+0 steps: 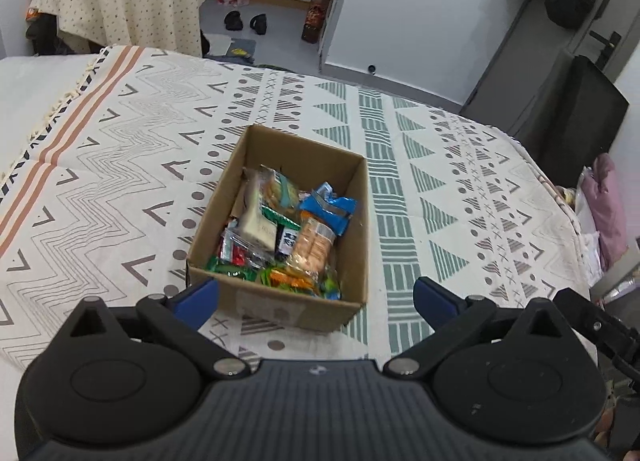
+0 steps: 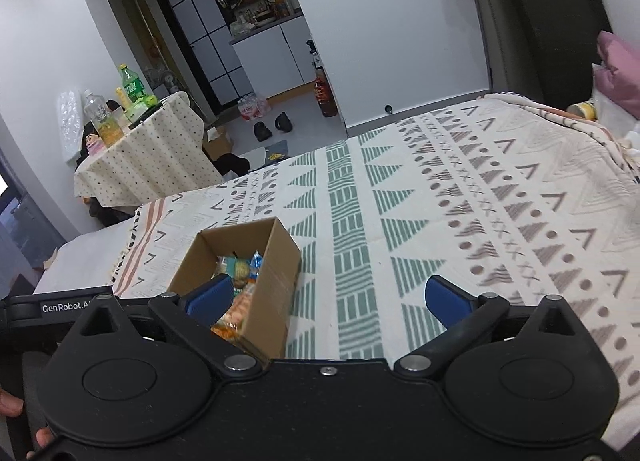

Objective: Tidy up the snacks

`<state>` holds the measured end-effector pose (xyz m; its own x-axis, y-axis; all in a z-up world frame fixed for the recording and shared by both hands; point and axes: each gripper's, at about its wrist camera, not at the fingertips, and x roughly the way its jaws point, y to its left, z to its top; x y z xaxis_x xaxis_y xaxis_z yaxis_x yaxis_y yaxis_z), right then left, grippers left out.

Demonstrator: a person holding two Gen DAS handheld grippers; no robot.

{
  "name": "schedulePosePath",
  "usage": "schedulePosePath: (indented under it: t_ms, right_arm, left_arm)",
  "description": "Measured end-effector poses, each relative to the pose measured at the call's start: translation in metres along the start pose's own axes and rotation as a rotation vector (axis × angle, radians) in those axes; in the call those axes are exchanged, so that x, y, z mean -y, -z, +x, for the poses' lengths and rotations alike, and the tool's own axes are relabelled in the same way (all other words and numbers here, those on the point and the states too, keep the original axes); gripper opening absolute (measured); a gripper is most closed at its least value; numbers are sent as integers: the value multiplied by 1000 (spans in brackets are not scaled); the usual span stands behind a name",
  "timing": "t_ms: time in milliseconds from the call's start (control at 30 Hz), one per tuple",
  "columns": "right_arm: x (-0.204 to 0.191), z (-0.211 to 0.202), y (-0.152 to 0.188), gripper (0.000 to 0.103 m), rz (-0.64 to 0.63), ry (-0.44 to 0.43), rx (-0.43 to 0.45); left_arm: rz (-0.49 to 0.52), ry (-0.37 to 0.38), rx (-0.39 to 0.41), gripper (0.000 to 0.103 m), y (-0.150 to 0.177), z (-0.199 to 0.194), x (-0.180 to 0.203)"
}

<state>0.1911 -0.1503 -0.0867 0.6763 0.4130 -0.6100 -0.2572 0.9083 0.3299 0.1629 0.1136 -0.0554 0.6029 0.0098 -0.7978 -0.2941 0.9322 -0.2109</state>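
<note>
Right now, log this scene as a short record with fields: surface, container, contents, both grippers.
surface: patterned bedspread, zigzags, triangles and green stripes
container: open cardboard box standing on the bedspread
contents: mixed snack packets, among them a blue packet and a cracker packet
left gripper: jaws wide apart, empty, just short of the box's near wall
right gripper: jaws wide apart, empty, box at its left side
loose snacks on bedspread: none visible

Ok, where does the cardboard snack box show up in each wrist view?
Left wrist: cardboard box sits centre, between the open left gripper fingers.
Right wrist: same box lies lower left, partly behind the open right gripper left finger.
Shared landmark: the patterned bedspread, green-striped band beside the box.
</note>
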Motion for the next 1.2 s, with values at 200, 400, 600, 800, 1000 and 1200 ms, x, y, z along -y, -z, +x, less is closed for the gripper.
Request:
schedulePosePath:
  t_ms: [200,400,600,800,1000,1200]
  right_arm:
    - [5,-22,10,103,-3,6,0]
    - [4,-47,14,103,-14,4,12]
    - [-5,-74,11,103,-45,24,40]
    - [-9,-95,16,103,-63,20,60]
    - [-16,-114,25,103,-98,38,67]
    - [-15,-128,33,103,-107,40,83]
  left_arm:
    - [22,16,6,103,16,-16,6]
    - [52,12,9,103,27,-40,9]
    - [94,15,42,103,33,-72,12]
    - [121,17,80,103,42,-100,12]
    - [135,7,100,103,54,-118,9]
    - [153,-7,108,103,67,-129,7]
